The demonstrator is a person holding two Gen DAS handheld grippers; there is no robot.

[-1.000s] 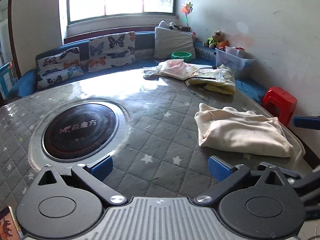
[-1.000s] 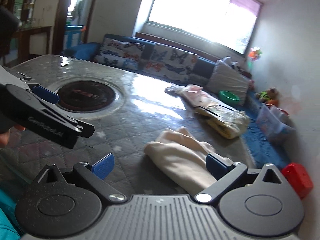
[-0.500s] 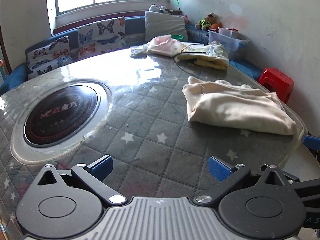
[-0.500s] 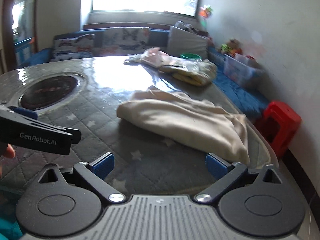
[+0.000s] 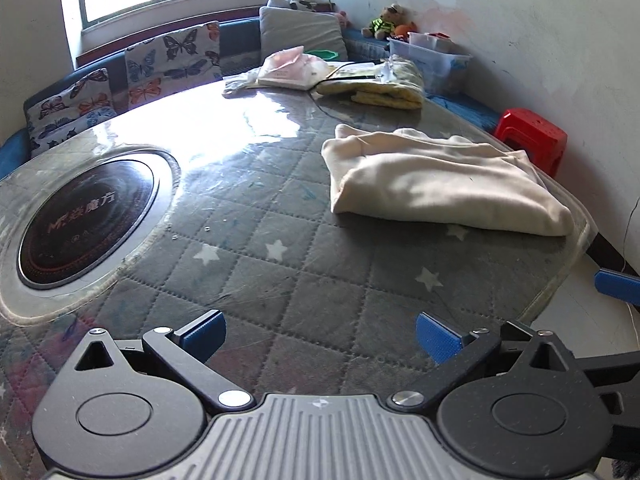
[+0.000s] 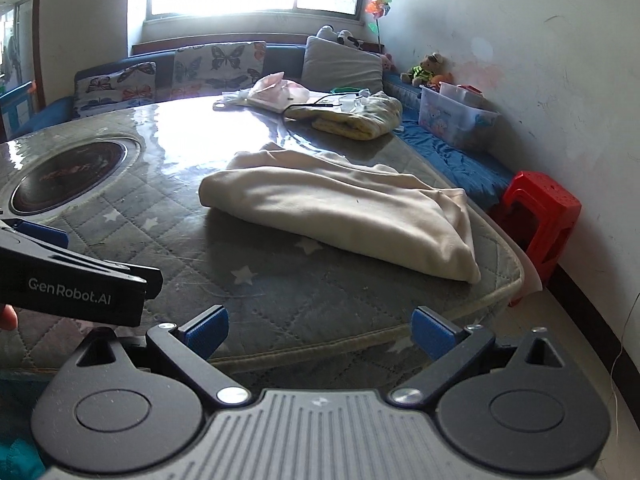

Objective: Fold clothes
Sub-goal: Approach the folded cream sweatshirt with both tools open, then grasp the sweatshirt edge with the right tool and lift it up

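Note:
A cream garment (image 5: 440, 178) lies folded in a thick bundle on the right part of the quilted grey table (image 5: 280, 248); it also shows in the right wrist view (image 6: 340, 204). My left gripper (image 5: 320, 332) is open and empty above the table's near part, short of the garment. My right gripper (image 6: 318, 330) is open and empty at the table's front edge (image 6: 360, 340), the garment beyond it. The left gripper's body (image 6: 72, 284) shows at the left of the right wrist view.
A round black cooktop (image 5: 80, 212) is set in the table's left. A pink bag (image 5: 288, 66) and a yellow folded garment (image 5: 384, 84) lie at the far edge. A red stool (image 5: 532, 136) stands by the right wall. A cushioned blue sofa (image 6: 168, 76) lies behind.
Both grippers have swung right and tilted down toward the cream garment, which now looms larger in both views. Both stay open and empty. The garment has not moved.

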